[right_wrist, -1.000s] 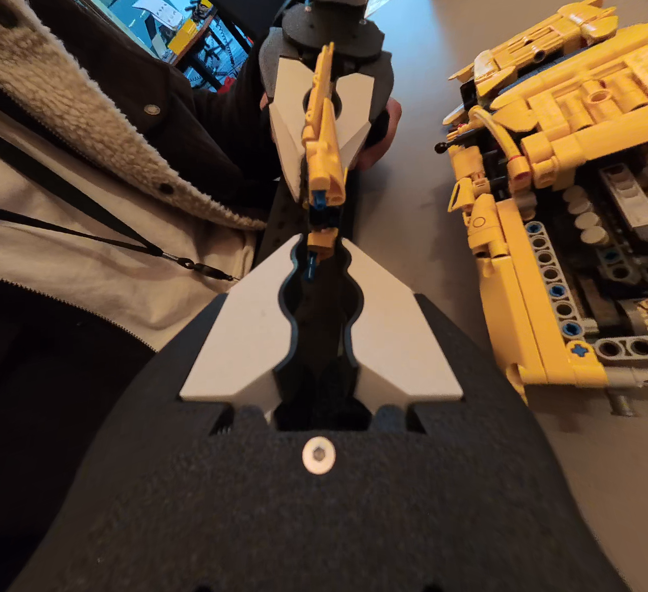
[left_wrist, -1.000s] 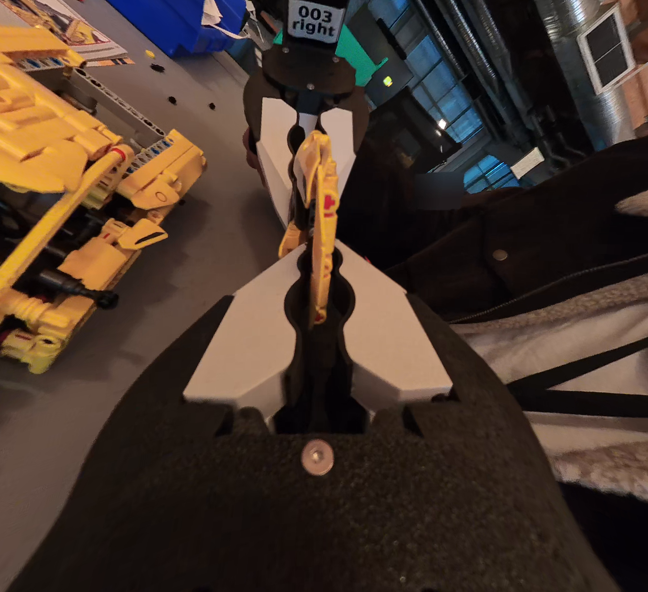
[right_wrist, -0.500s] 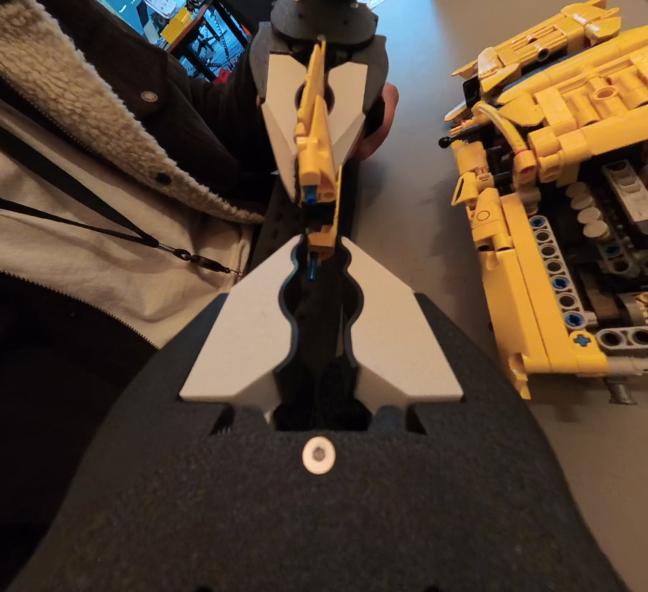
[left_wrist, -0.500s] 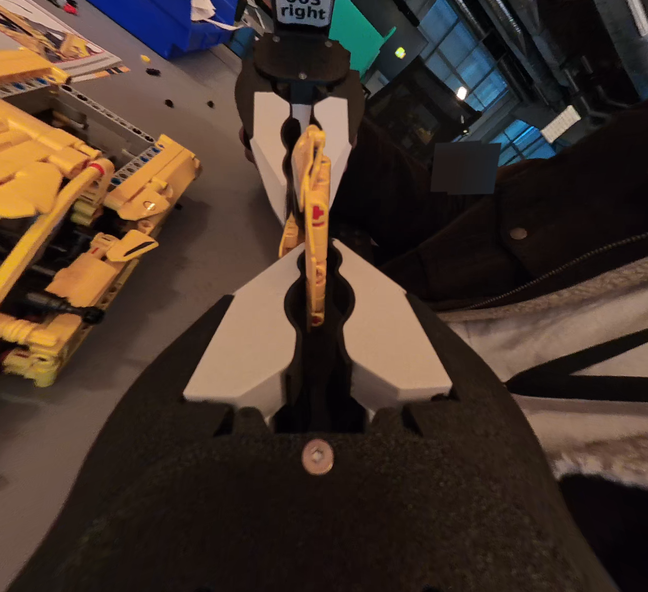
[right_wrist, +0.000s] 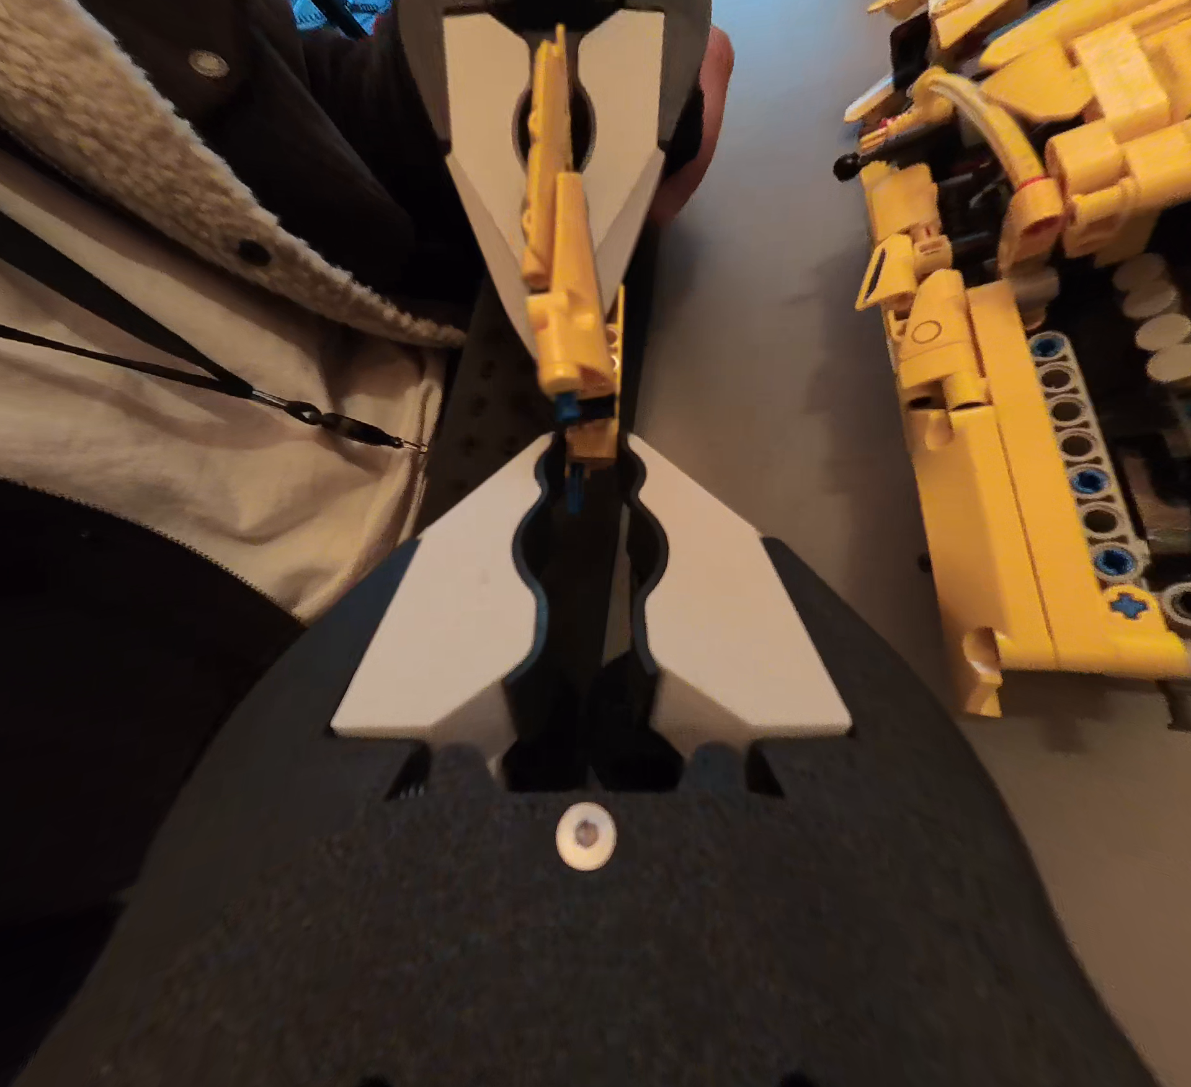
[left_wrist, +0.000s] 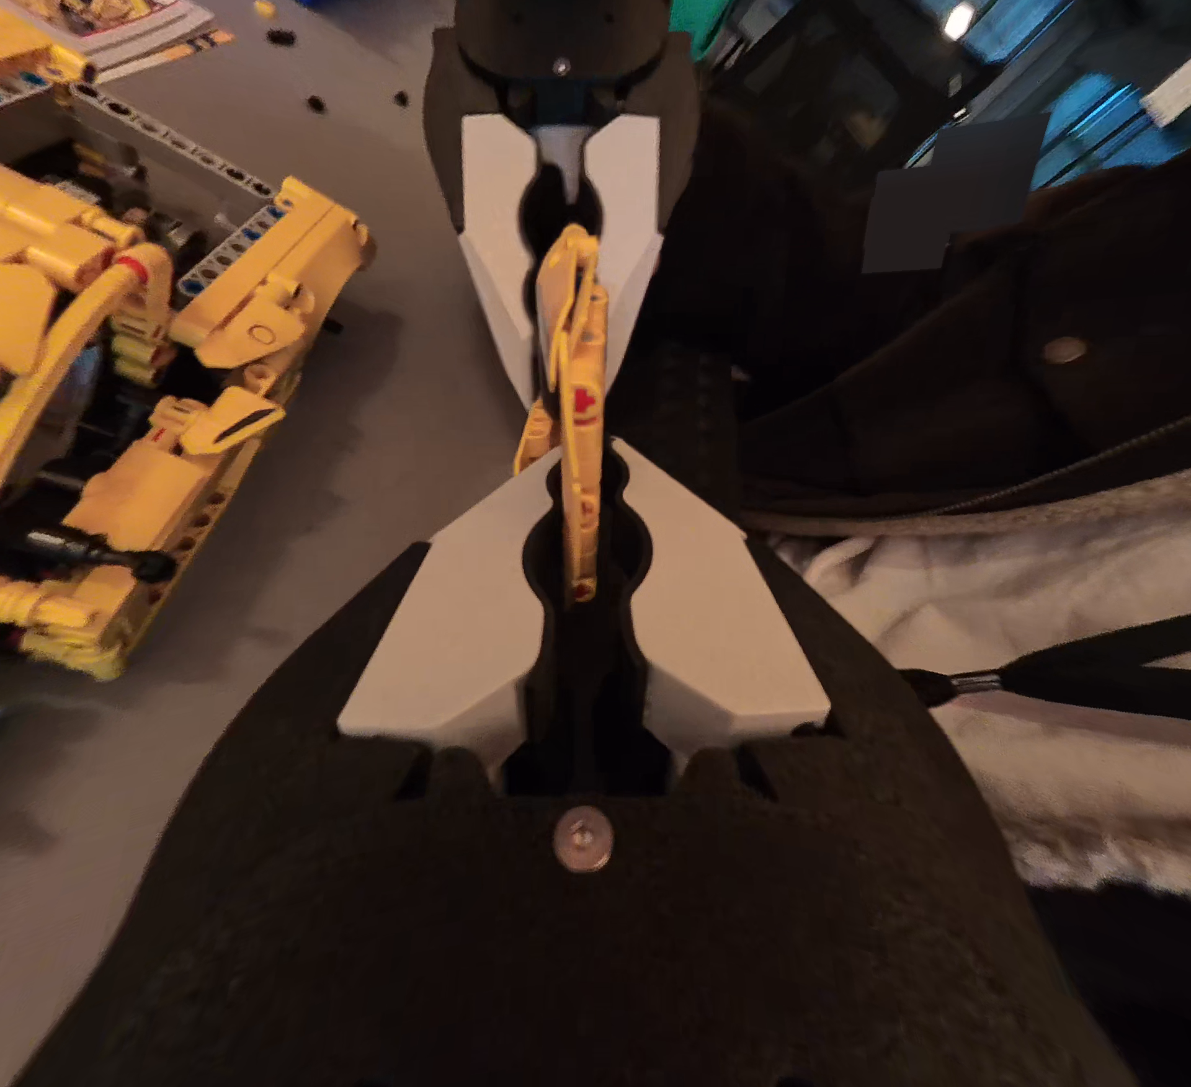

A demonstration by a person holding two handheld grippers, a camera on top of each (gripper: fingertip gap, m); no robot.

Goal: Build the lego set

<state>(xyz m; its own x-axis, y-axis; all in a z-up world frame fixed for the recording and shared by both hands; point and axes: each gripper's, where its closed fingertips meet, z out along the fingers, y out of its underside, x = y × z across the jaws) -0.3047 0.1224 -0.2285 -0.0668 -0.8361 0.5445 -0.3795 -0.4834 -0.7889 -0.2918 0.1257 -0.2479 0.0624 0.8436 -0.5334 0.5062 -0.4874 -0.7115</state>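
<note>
1. While both point at each other above the desk, I see my left hand-held gripper pinching one end of the yellow piece.
2. My right hand-held gripper pinches its other end.
3. The model sits beside it.

Left gripper: held tip to tip against right gripper, white fingers narrowed to slim gap, clamped on one end of yellow piece. Right gripper, own view: fingers likewise nearly closed, pinching other end of same piece. Both grippers point at each other along one line, above table level. Hand wraps behind left gripper's body, seen from right wrist view. Dark sleeve runs from it toward torso.
</note>
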